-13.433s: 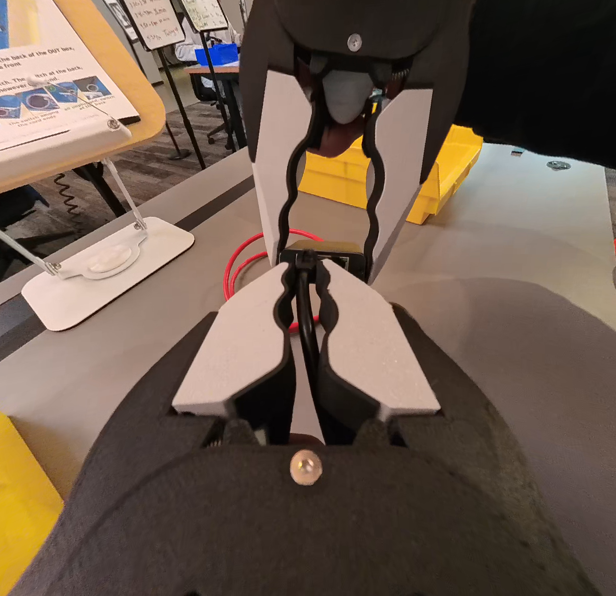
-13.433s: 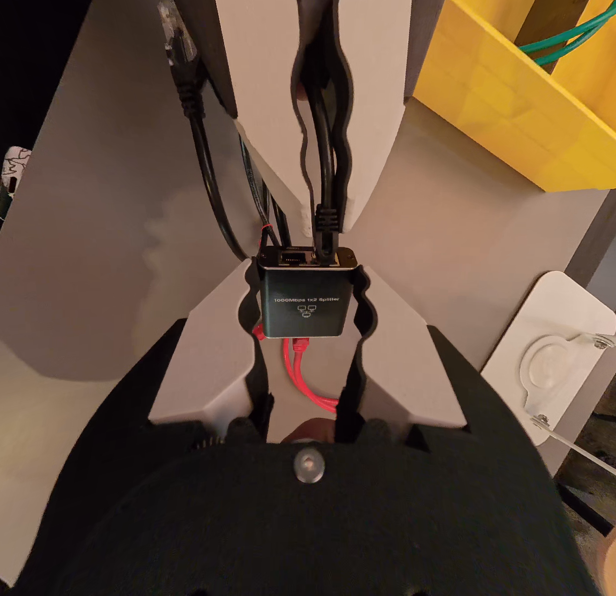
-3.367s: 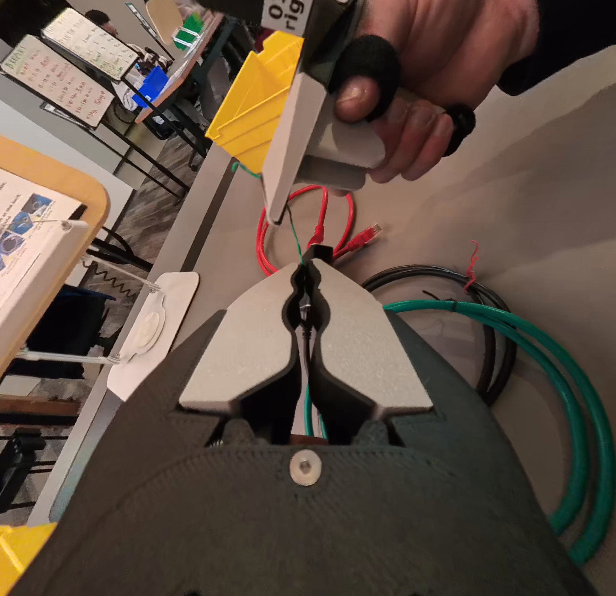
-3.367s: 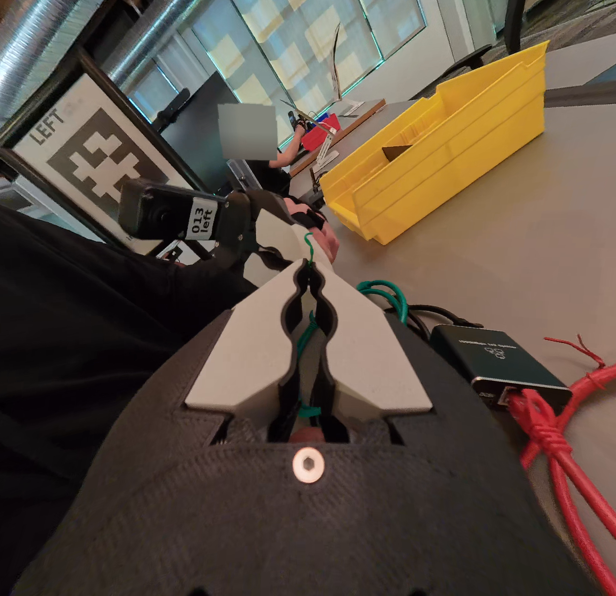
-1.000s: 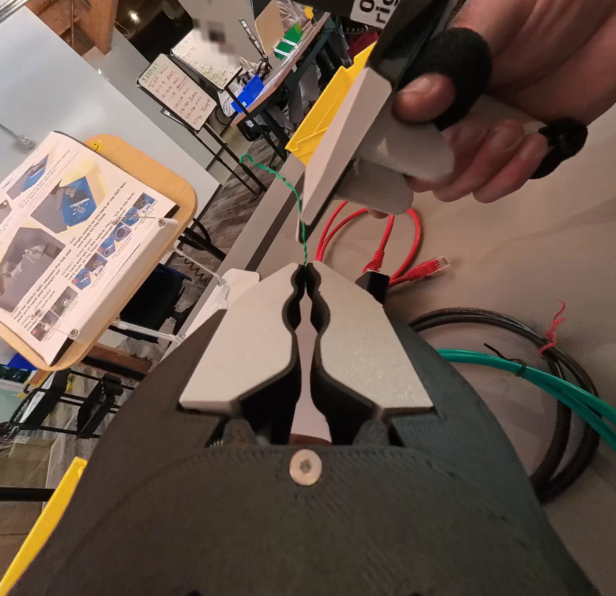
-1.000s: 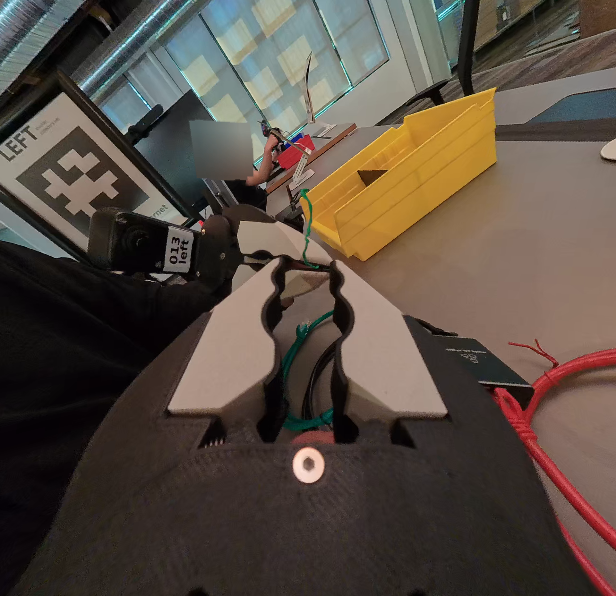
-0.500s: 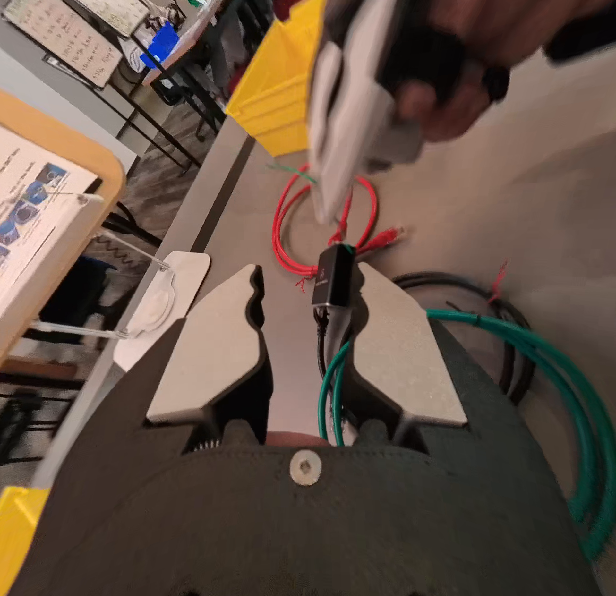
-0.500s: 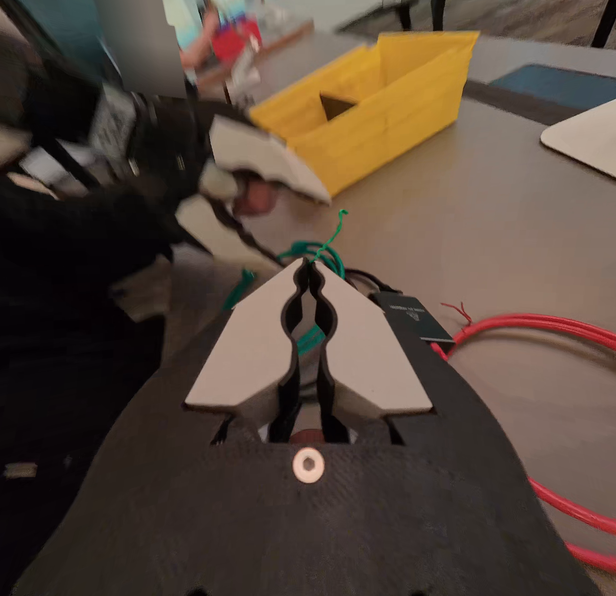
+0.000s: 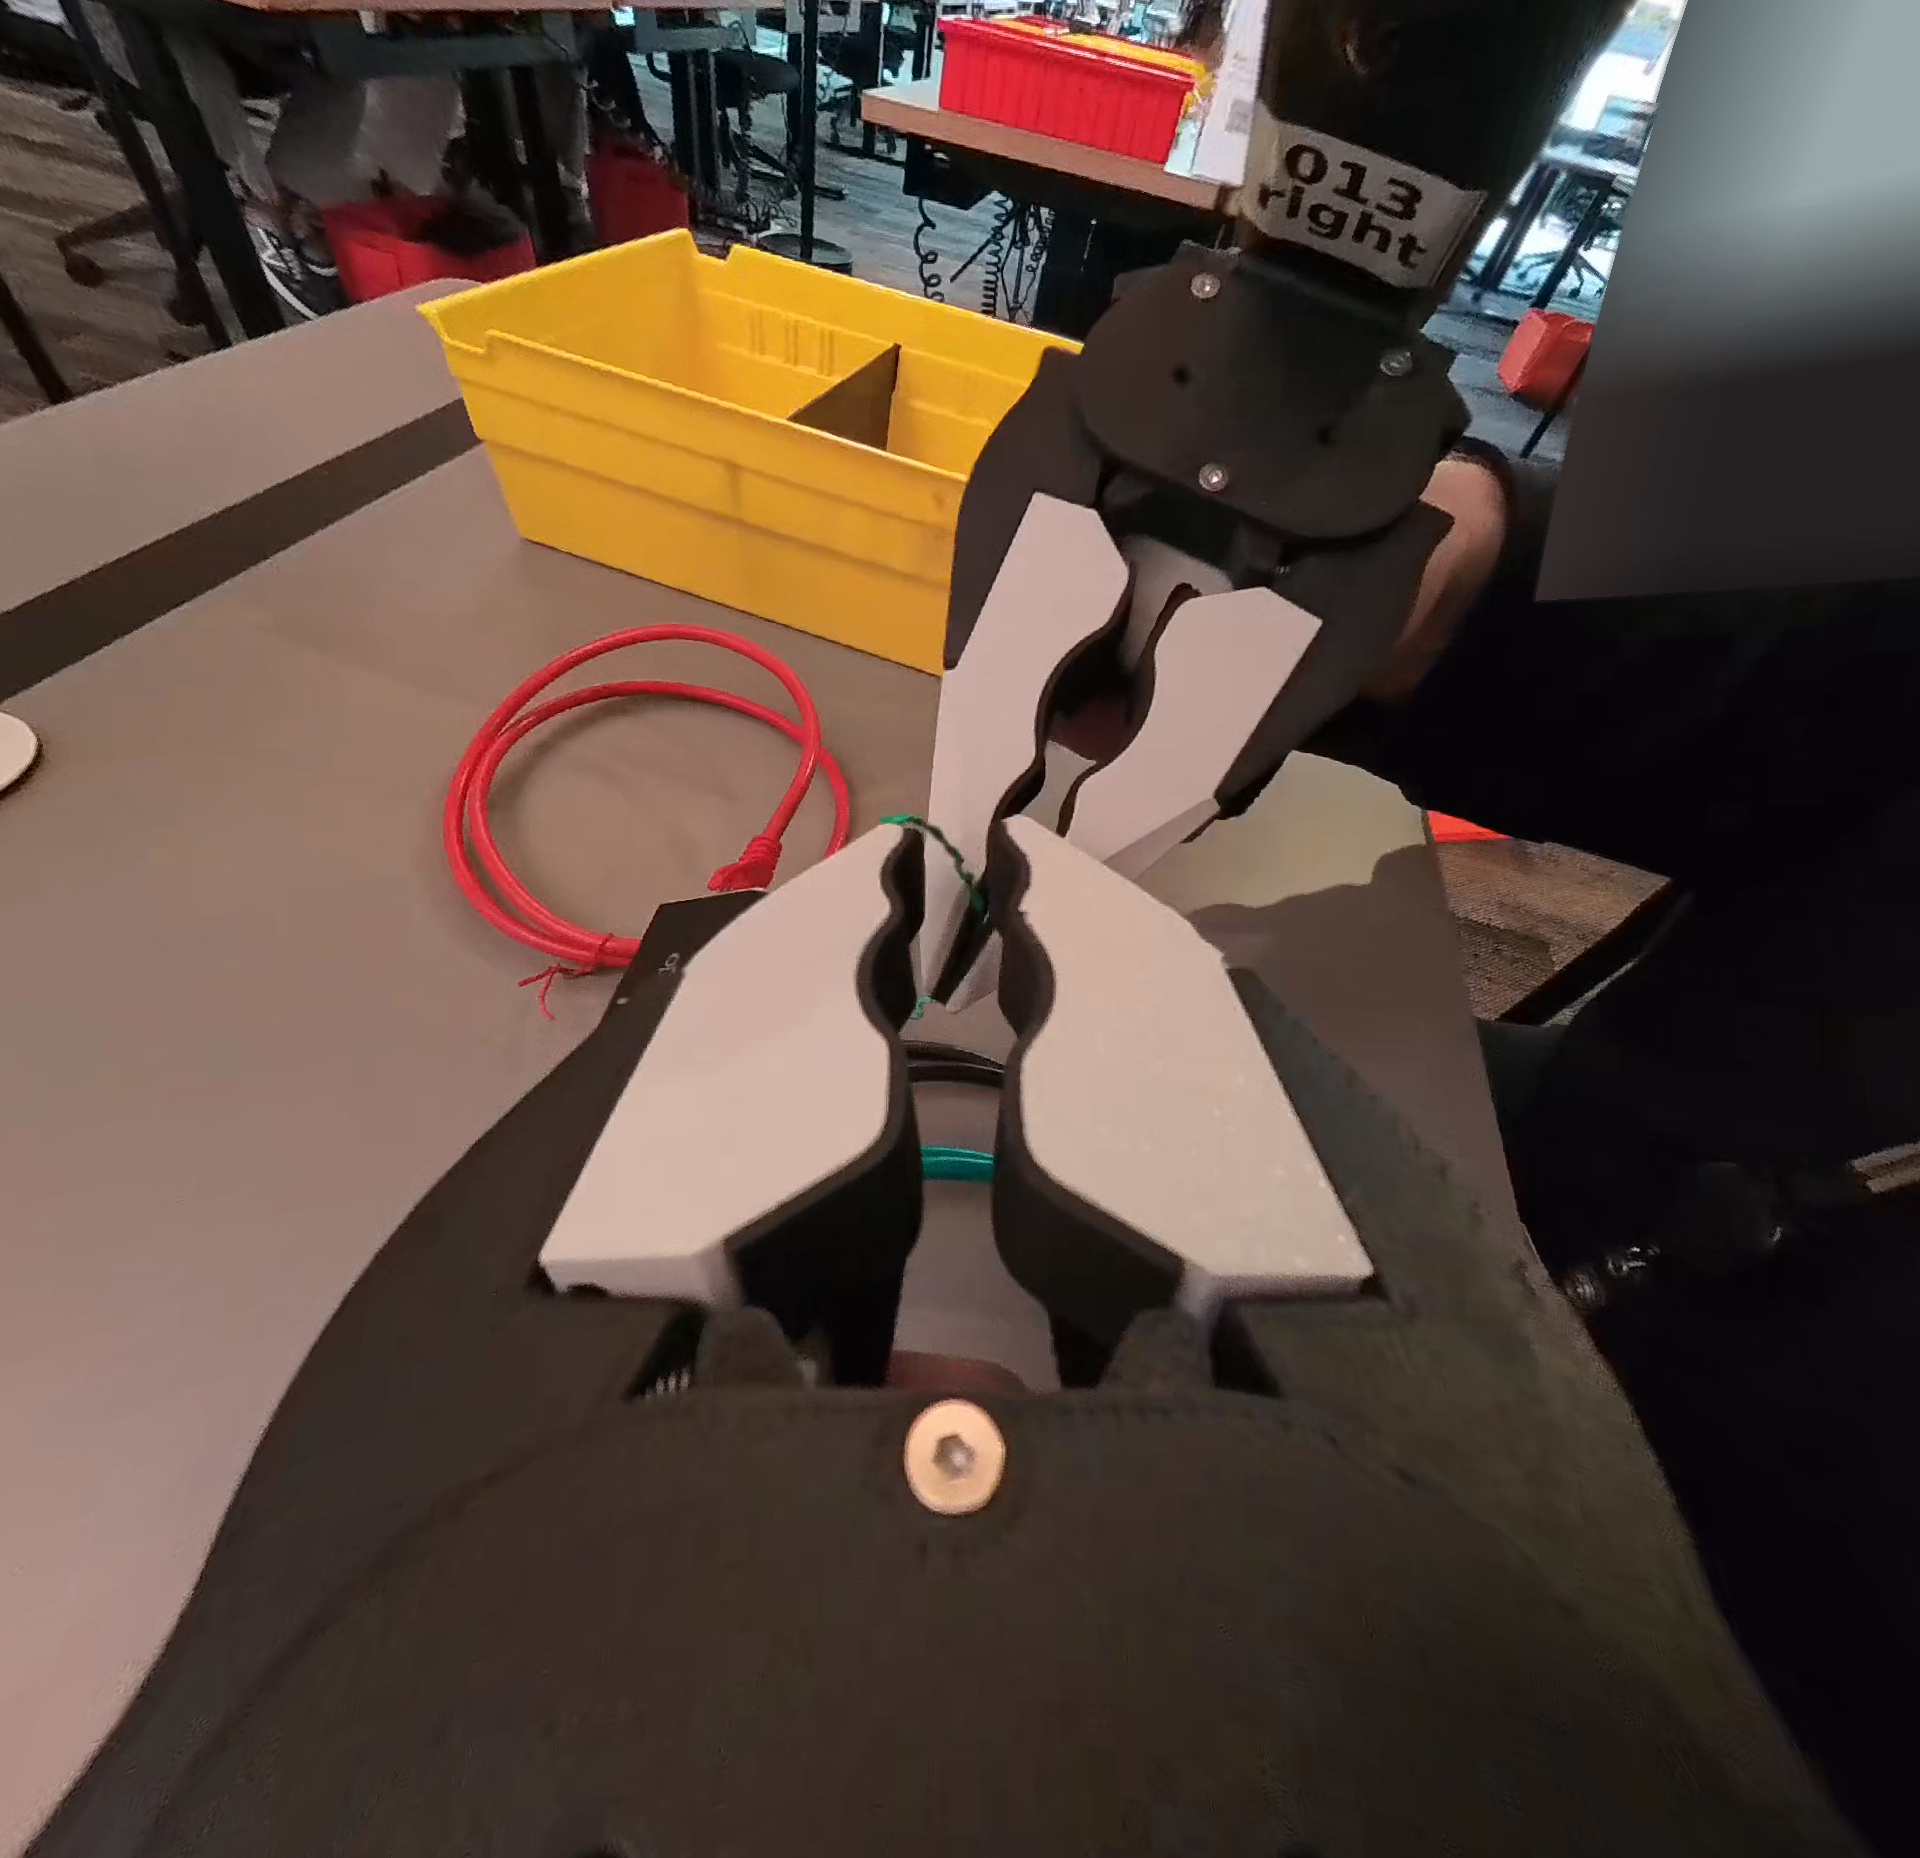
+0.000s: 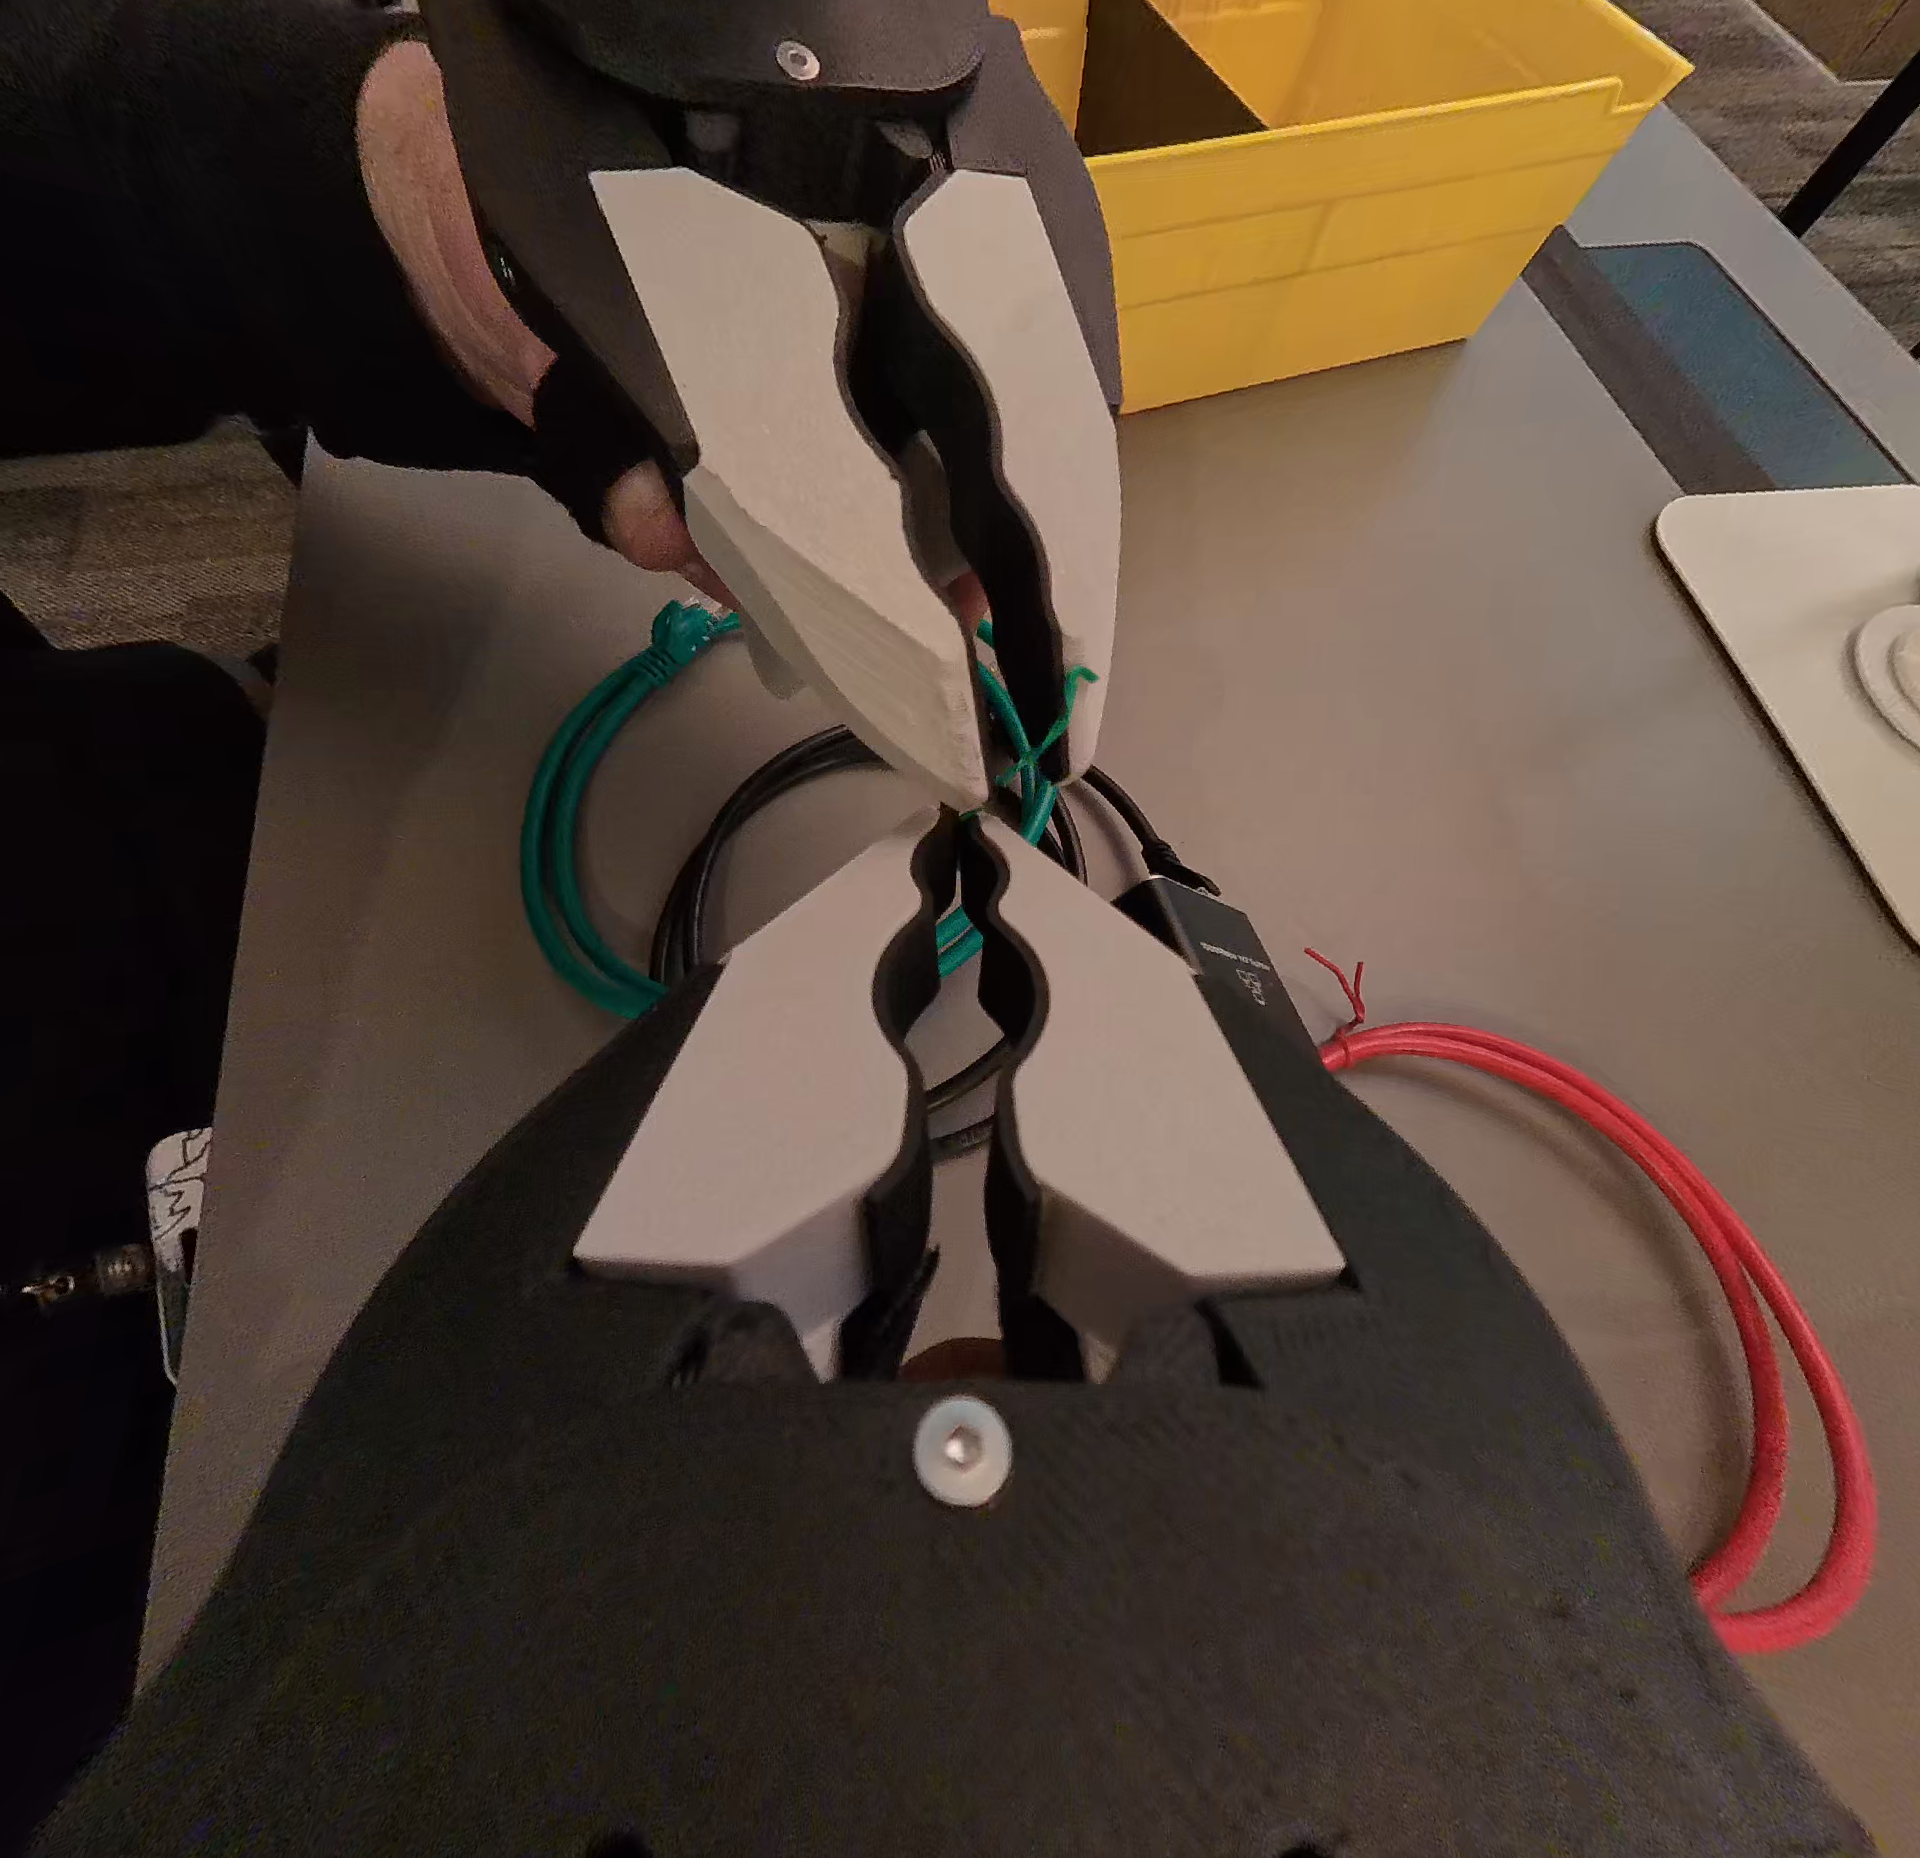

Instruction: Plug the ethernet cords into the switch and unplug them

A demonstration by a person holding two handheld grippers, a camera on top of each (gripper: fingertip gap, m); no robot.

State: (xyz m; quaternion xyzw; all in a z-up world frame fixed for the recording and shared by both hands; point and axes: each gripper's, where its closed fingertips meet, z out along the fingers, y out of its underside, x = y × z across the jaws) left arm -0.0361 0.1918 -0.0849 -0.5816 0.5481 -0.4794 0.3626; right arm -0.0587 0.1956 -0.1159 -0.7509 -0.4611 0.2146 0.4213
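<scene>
Grey table [image 9: 260,977] amid workshop desks

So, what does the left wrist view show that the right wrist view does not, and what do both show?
Only the left wrist view shows the red cord's plug near the switch and a red bin on a far table.

Only the right wrist view shows the green cord's coil with its free plug, the black cord and a white base plate.

Both show the yellow bin, the red cord, the green twist tie, and the right gripper meeting the slightly open left gripper.
</scene>
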